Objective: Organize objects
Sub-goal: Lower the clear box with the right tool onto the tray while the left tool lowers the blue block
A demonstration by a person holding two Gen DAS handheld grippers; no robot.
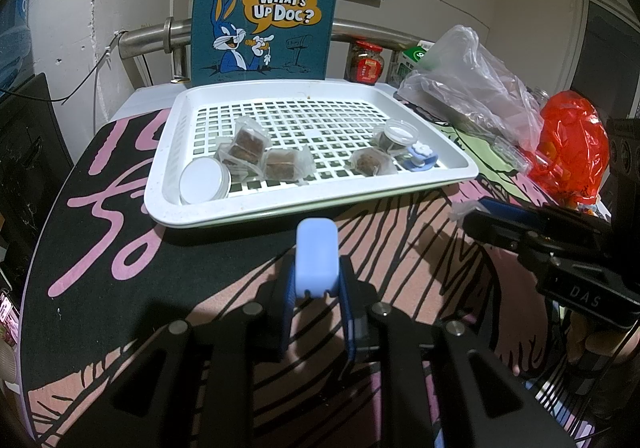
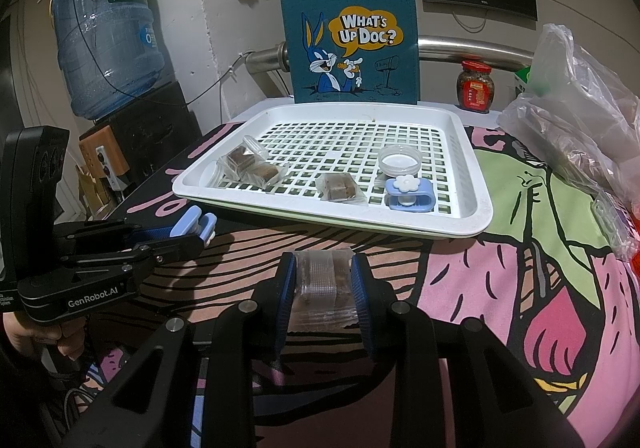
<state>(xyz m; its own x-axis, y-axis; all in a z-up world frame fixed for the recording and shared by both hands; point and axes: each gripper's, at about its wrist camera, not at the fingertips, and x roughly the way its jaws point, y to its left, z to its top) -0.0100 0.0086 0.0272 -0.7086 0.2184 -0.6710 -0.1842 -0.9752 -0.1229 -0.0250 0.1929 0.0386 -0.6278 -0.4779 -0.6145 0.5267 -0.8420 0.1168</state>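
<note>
A pale blue plastic clip (image 1: pixel 316 256) stands between the fingers of the left tongs (image 1: pixel 316 288), its long axis running straight away from the camera toward the tray, rounded end forward and the notched end nearest the lens. The left tongs are closed down tight on it, above the worktop's (image 1: pixel 120 288) black, pink-patterned cloth just short of the tray's near rim. From the right wrist view the clip (image 2: pixel 194 226) shows at the tips of the left tongs (image 2: pixel 192 232).

The right tongs (image 2: pixel 324 280) are pressed together on a clear plastic-wrapped brown snack cube (image 2: pixel 320 278), which sits squarely between the pads with its sealed wrapper edge toward the camera.

Beyond both lies the white slotted plastic tray (image 1: pixel 312 208). In it are three more wrapped brown cubes (image 1: pixel 248 146) grouped on its left, a fourth wrapped cube (image 1: pixel 368 162) near the middle, a round white-lidded container (image 1: pixel 204 180) at the near left corner, a small clear tub with a white lid (image 1: pixel 396 132) on the right, and just beside it a second blue clip with a white flower (image 1: pixel 420 156).

A teal felt tote bag with a cartoon rabbit (image 1: pixel 264 12) stands upright behind the tray.
</note>
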